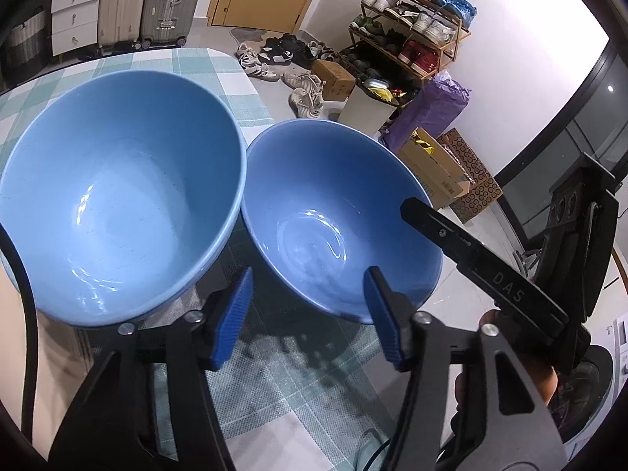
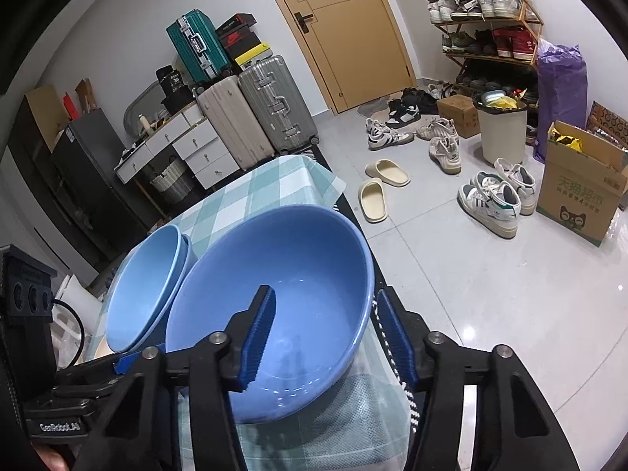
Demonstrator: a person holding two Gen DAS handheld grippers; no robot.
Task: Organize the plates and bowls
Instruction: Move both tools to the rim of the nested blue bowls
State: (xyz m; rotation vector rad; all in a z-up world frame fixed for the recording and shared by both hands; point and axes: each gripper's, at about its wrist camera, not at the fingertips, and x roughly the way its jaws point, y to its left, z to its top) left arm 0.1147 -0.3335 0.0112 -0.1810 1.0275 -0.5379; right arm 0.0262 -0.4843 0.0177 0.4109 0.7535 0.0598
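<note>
Blue bowls stand side by side on the checked tablecloth [image 1: 219,74]. In the left wrist view a large blue bowl [image 1: 114,192] is on the left and a second blue bowl [image 1: 333,212] on the right. My left gripper [image 1: 308,318] is open just in front of them, holding nothing. In the right wrist view the near blue bowl [image 2: 274,298] sits at the table's edge and my right gripper [image 2: 331,337] is open with its jaws either side of the bowl's right rim. Beyond it stands a stack of two blue bowls [image 2: 145,286]. The right gripper's finger [image 1: 471,251] reaches over the bowl.
The table edge [image 2: 365,235] drops to a tiled floor with scattered shoes [image 2: 490,196] and slippers [image 2: 373,196]. A shoe rack [image 1: 408,35], a bin [image 2: 502,133], cardboard boxes [image 2: 581,192], suitcases [image 2: 255,117] and a door [image 2: 345,31] stand beyond.
</note>
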